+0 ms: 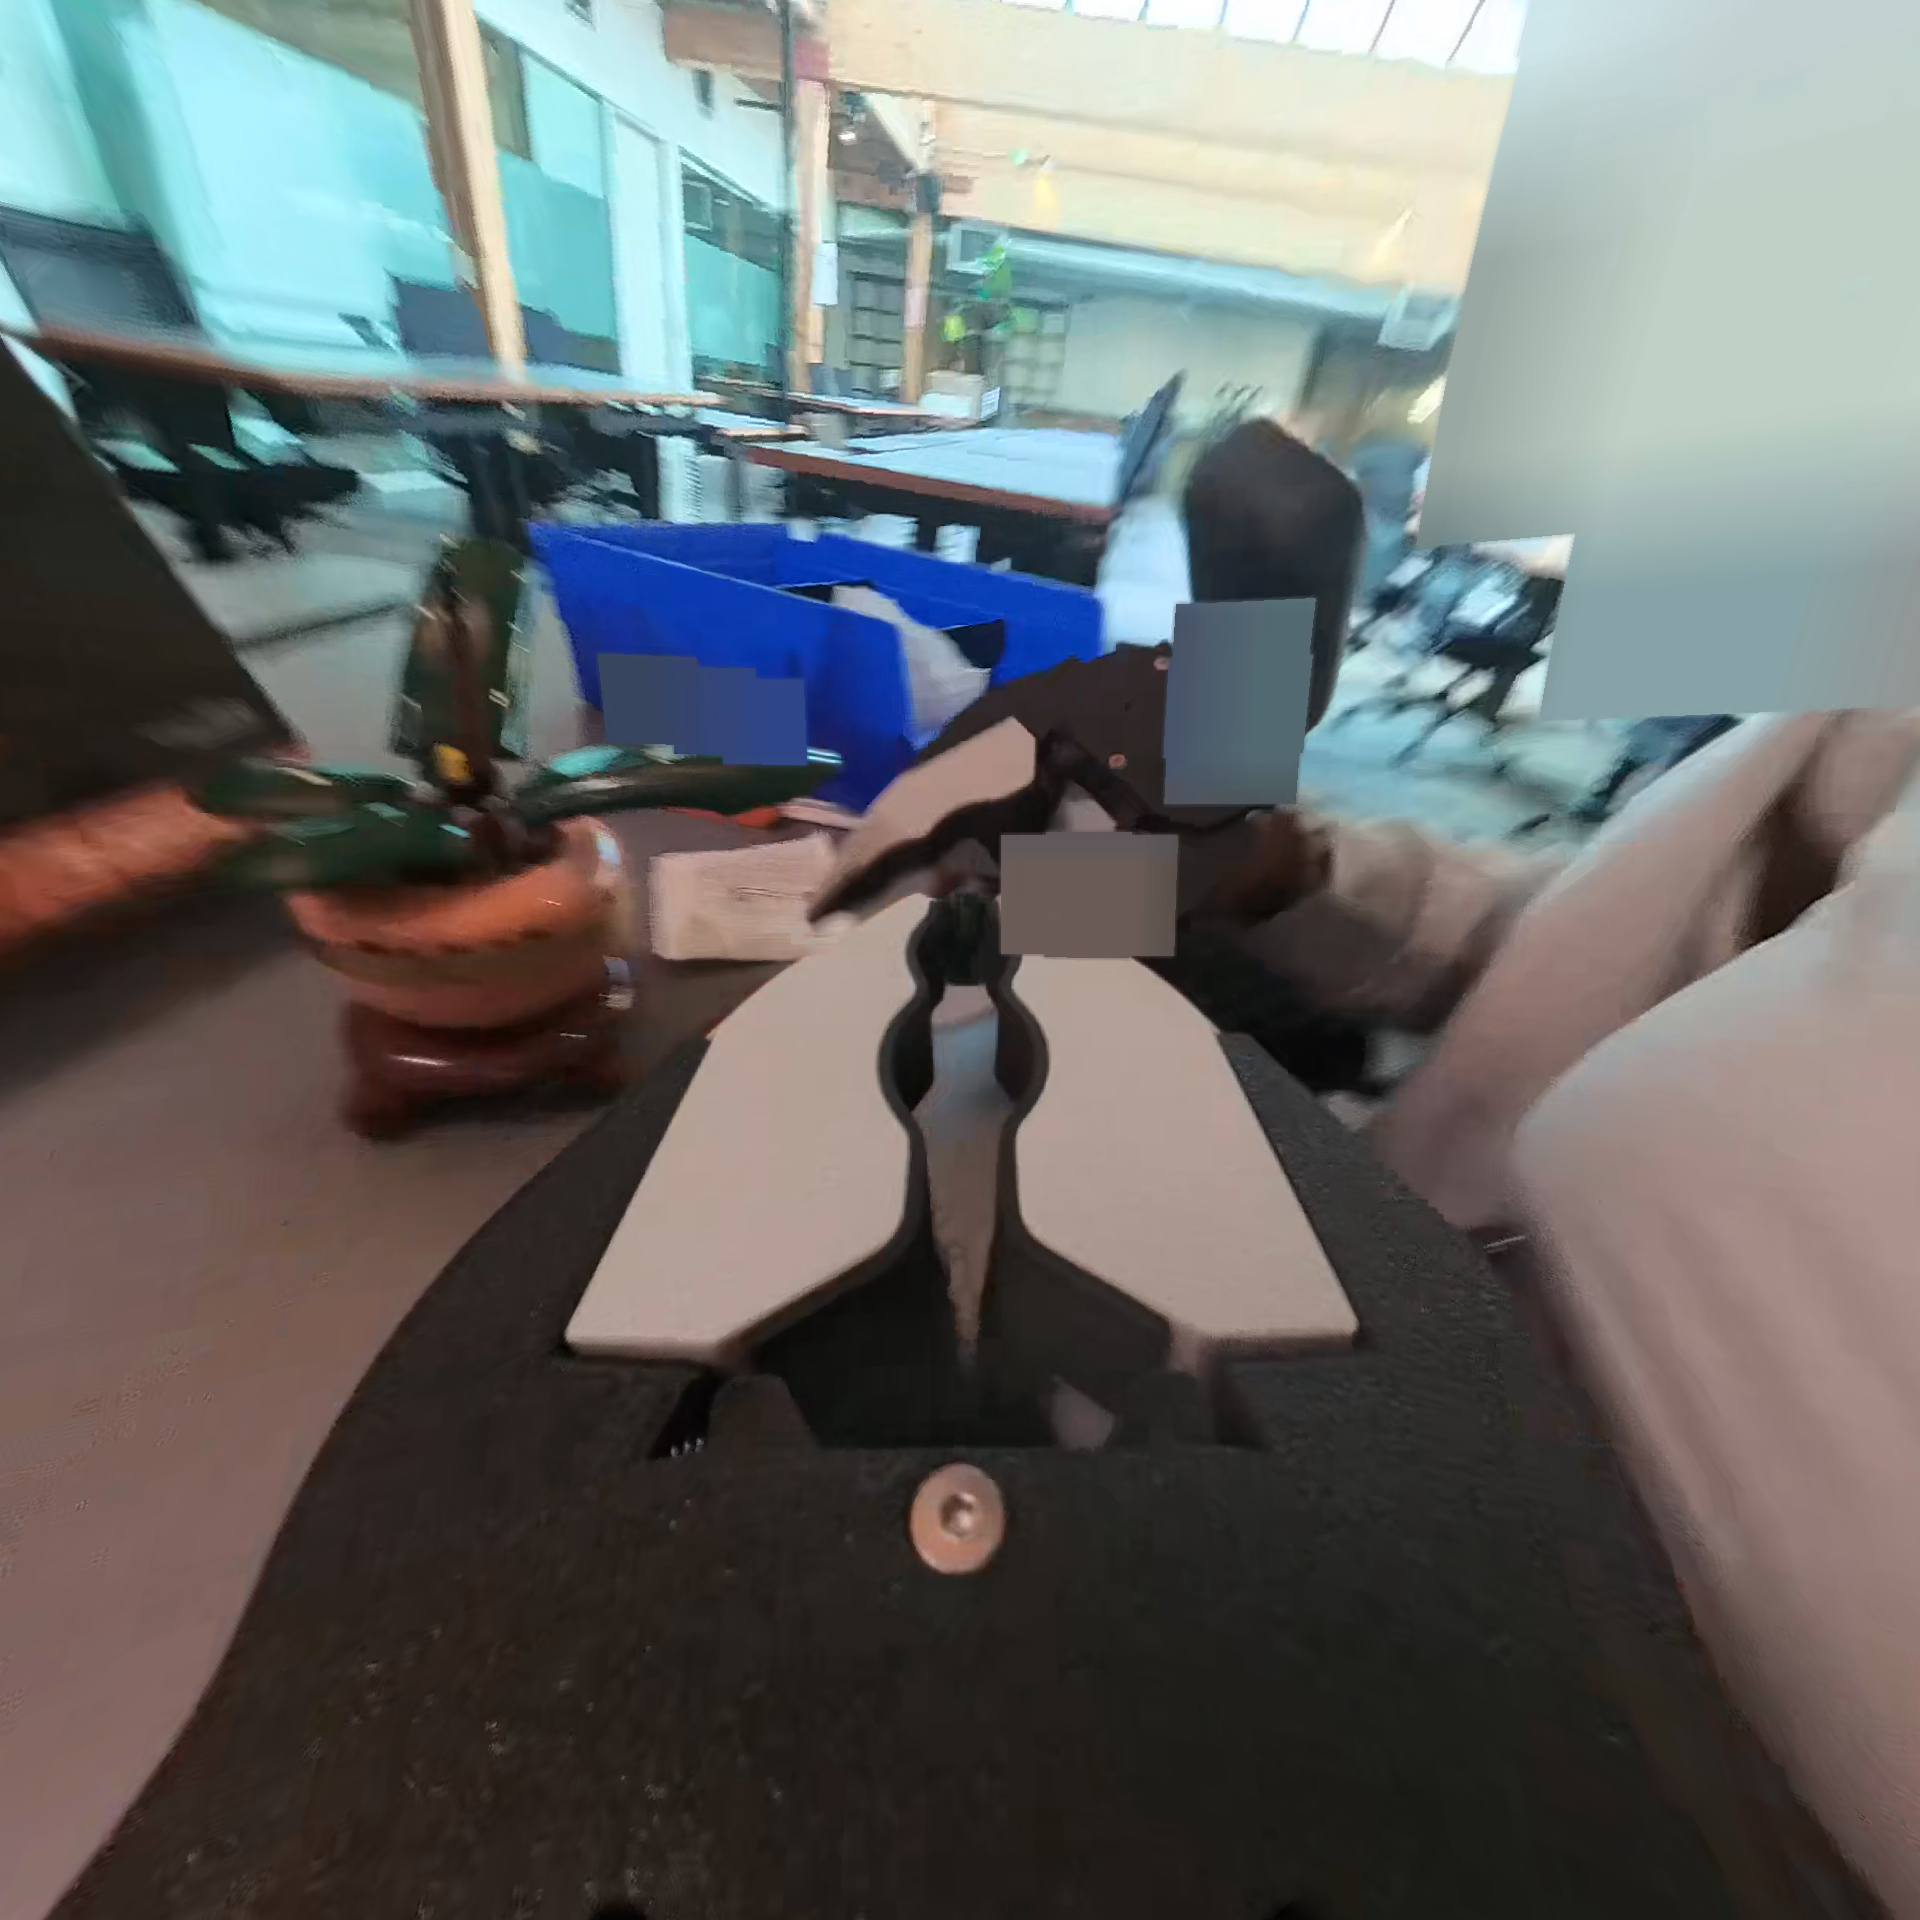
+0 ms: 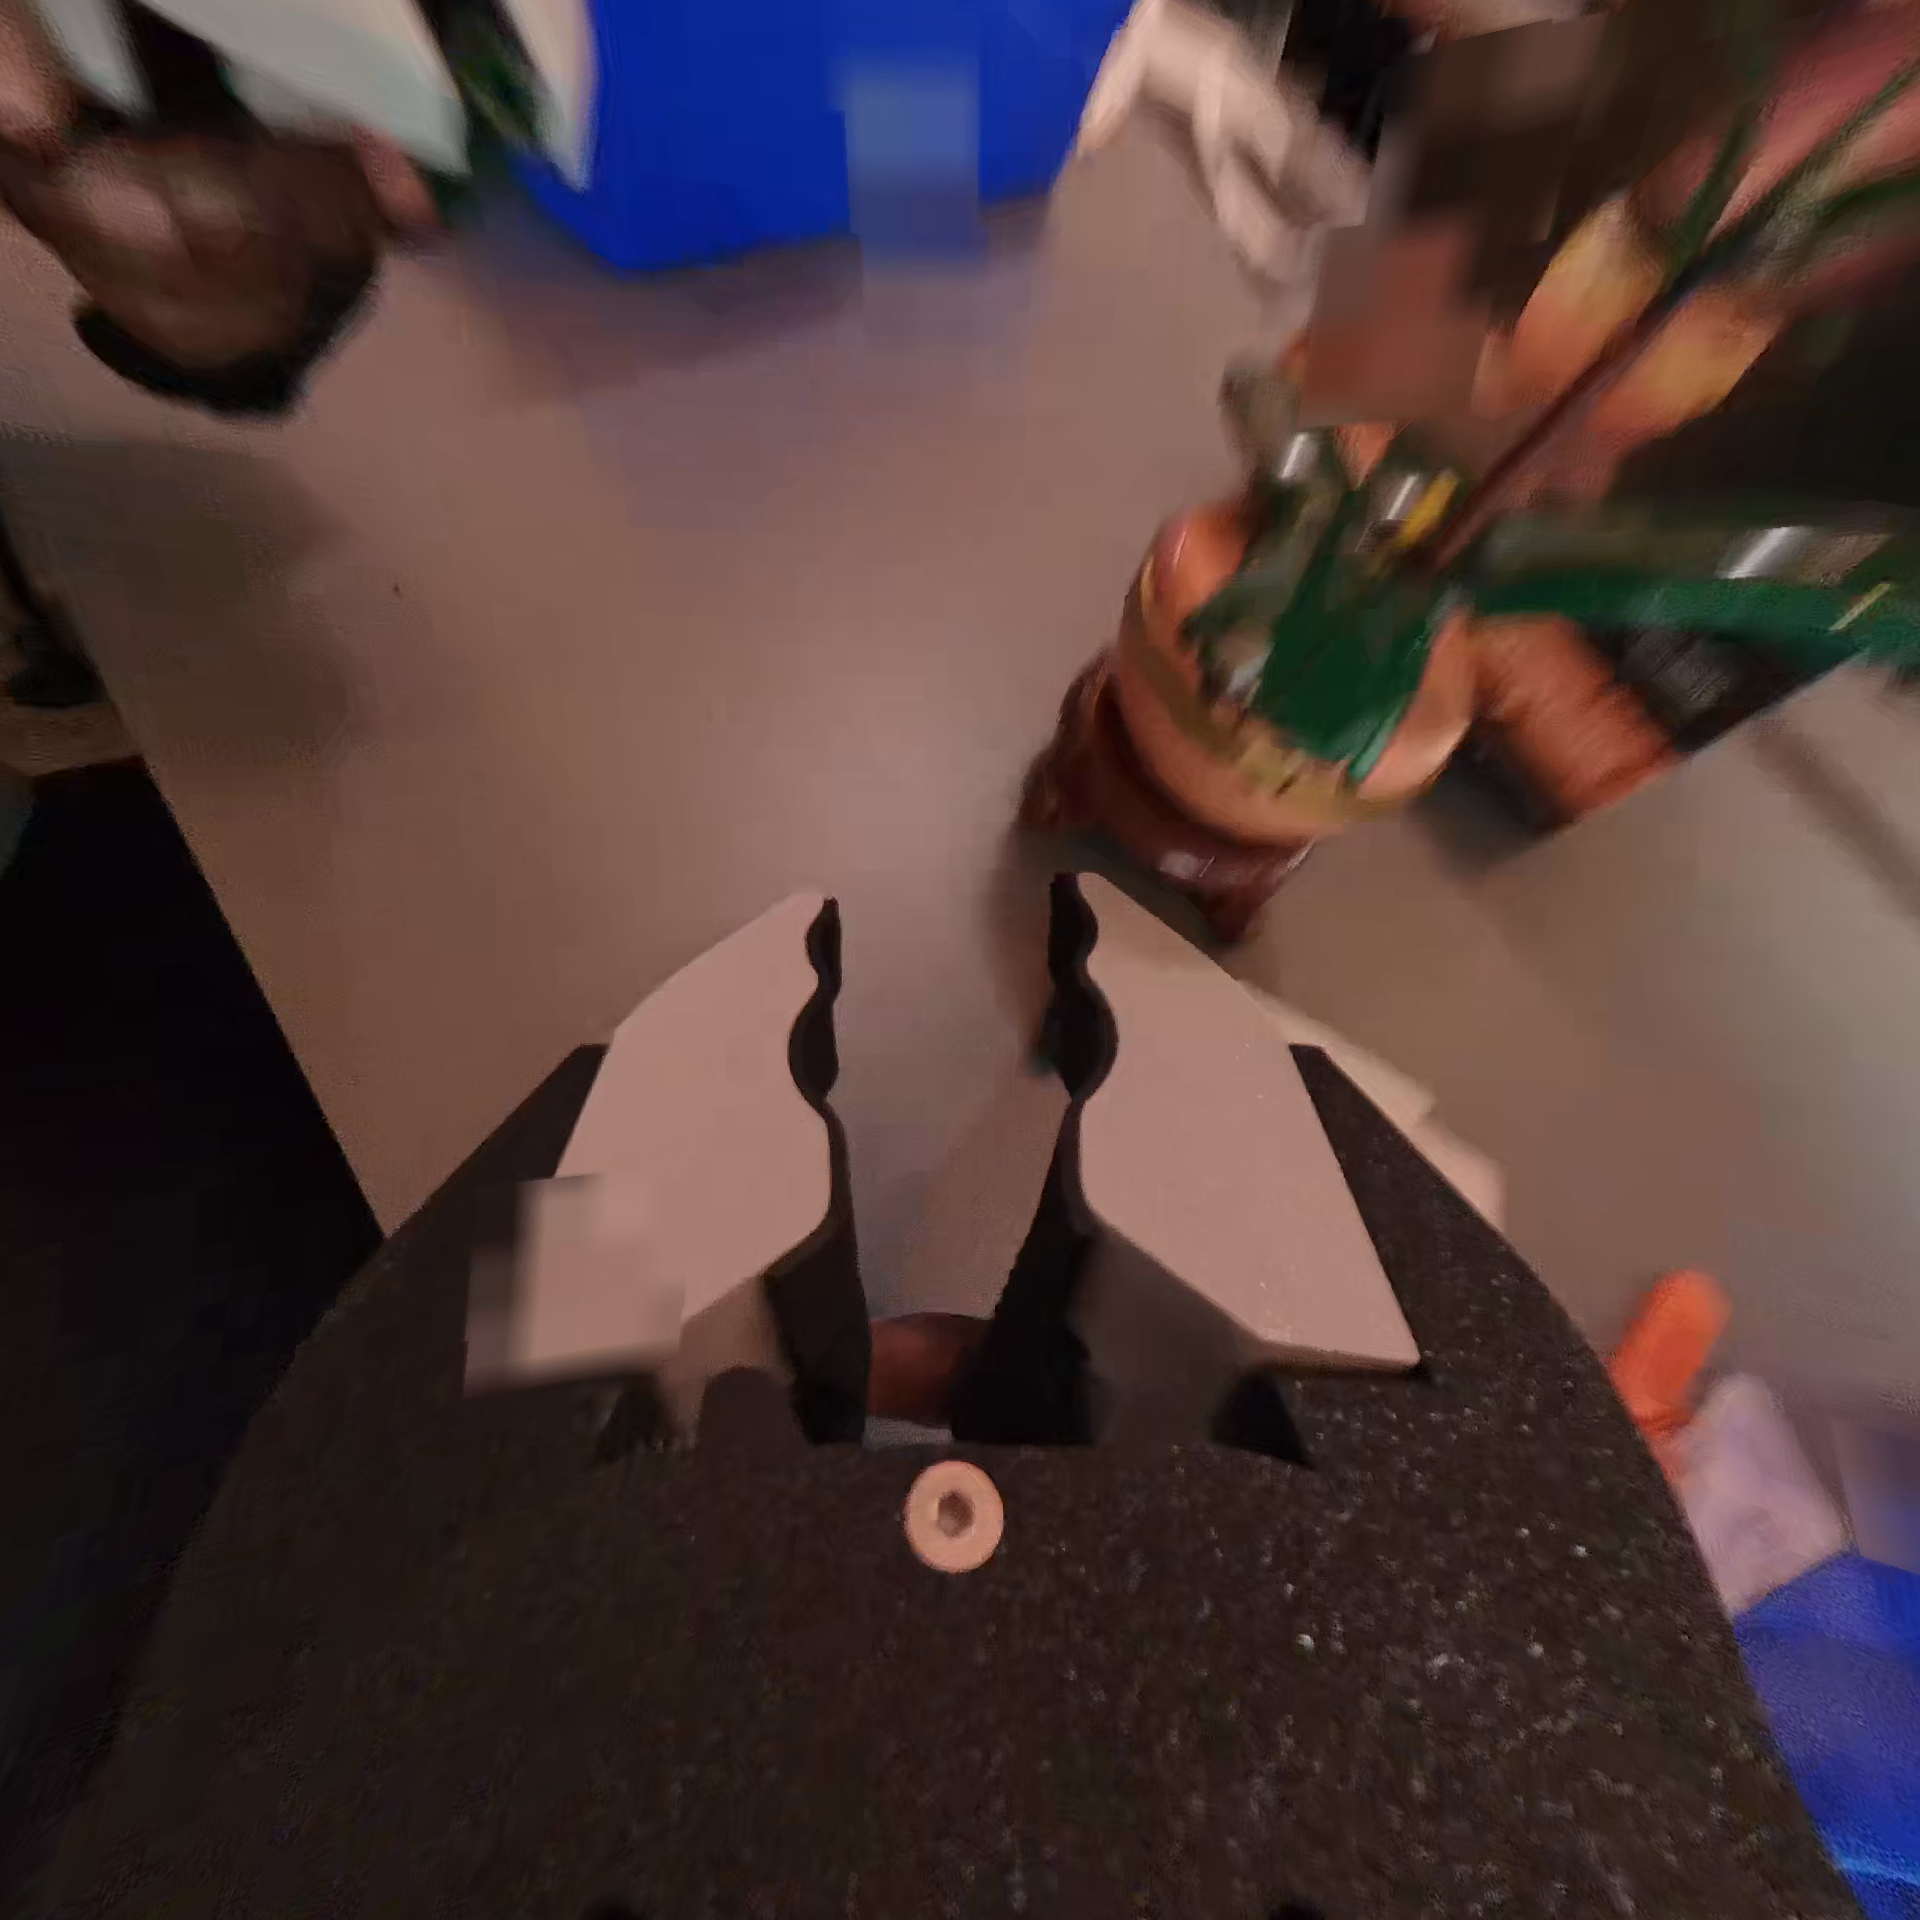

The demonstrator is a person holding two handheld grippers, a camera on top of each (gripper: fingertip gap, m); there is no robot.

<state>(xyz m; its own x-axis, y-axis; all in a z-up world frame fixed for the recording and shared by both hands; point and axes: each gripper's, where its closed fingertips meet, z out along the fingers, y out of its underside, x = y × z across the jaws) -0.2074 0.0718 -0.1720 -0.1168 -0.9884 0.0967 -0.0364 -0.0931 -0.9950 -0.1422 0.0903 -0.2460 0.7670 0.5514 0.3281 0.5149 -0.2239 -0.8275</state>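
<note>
Left gripper (image 1: pixel 961 997) fingers nearly closed, empty; right gripper (image 2: pixel 940 914) parted, empty, beside terracotta-coloured potted plant (image 2: pixel 1320 665) on grey table (image 2: pixel 644 644).

Terracotta pot (image 1: pixel 457 935) (green circuit-board leaves) upright on grey table (image 1: pixel 156 1299).

fingers (image 1: pixel 790 1164): grey, wavy-edged | body: black, speckled | screw (image 1: pixel 957 1519): silver
</note>
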